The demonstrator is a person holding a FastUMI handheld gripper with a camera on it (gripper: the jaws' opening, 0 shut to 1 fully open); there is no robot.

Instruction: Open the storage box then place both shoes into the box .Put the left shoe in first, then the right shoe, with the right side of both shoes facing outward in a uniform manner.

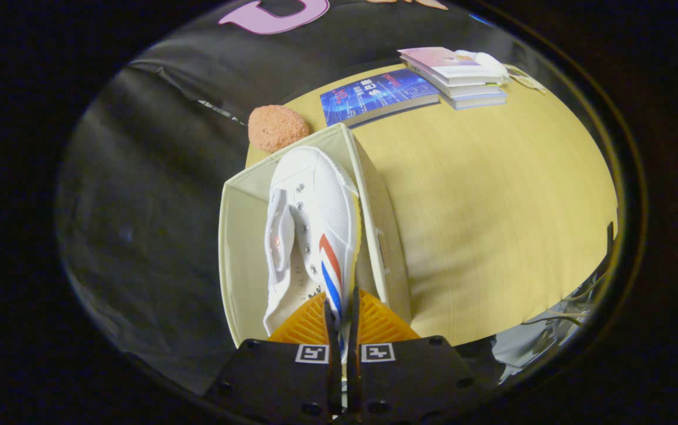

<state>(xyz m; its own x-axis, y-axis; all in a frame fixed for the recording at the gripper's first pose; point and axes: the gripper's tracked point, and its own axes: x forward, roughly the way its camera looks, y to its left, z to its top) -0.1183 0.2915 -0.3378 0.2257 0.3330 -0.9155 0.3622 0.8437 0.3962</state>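
Gripper (341, 316) fingers are clamping the white shoe's (312, 230) side wall, holding it over the open box (238, 260). Lowering it straight, stripe side outward, seems wise, hugging one wall to leave room.

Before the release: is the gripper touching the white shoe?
Touching. The gripper view shows the gripper with both fingers closed on the white shoe's side.
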